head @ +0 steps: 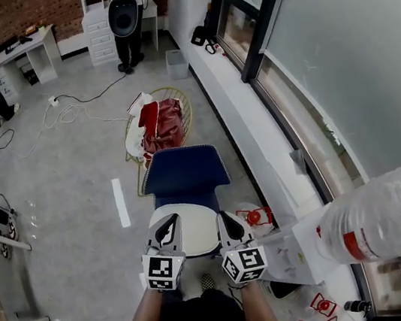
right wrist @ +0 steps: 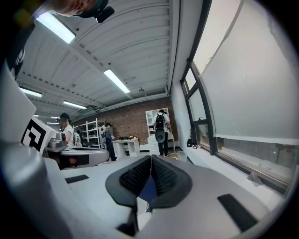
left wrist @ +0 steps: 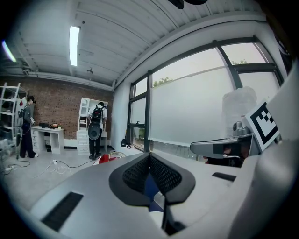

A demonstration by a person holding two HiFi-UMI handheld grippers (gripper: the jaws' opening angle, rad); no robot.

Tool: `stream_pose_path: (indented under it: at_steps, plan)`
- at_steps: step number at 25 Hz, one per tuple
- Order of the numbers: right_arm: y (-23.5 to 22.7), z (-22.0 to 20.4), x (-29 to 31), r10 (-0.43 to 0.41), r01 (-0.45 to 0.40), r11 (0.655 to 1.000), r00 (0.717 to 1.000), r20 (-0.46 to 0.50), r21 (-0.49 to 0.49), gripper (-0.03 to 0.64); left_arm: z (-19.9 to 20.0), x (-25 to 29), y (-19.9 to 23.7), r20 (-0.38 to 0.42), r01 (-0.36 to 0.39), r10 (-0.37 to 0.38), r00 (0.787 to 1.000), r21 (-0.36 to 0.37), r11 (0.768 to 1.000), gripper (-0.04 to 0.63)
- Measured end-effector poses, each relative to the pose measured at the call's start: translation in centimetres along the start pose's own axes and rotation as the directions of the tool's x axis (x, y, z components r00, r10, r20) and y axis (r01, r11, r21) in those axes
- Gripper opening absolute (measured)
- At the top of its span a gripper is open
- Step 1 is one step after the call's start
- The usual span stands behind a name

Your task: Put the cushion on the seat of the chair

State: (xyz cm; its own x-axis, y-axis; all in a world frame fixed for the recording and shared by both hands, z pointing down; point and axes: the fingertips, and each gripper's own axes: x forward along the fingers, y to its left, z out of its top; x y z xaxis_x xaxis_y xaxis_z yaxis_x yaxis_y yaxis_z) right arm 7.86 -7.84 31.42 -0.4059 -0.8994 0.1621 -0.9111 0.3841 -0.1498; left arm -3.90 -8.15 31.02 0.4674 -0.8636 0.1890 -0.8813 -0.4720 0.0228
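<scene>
The lower part of the blue-padded chair with a white shell (head: 185, 170) is hidden behind the left gripper (head: 168, 224) and the right gripper (head: 230, 218), so its seat and back cannot be told apart. Both grippers are held closed on nothing (only a sliver of blue is seen beneath the meeting jaws in each gripper view). The red soft cushion (head: 166, 122) is seen beyond the chair, in a round yellow wire frame (head: 189, 112) on the grey floor (head: 74, 177). The long white window ledge (head: 242, 111) runs just beside the chair on the right; open floor is left on the other side
</scene>
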Motion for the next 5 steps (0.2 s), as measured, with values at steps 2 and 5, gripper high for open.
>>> stream_pose_path:
  at_steps: [2, 5]
  plan:
    - [0.01, 0.01, 0.06, 0.000, 0.000, 1.000, 1.000, 0.000, -0.001, 0.031, 0.01, 0.06, 0.03, 0.003, 0.001, -0.001, 1.000, 0.004, 1.000, 0.018]
    - [0.03, 0.04, 0.16, -0.002, 0.002, 1.000, 1.000, 0.000, -0.003, 0.031, 0.04, 0.14, 0.01, 0.001, 0.004, -0.004, 1.000, 0.010, 1.000, 0.018]
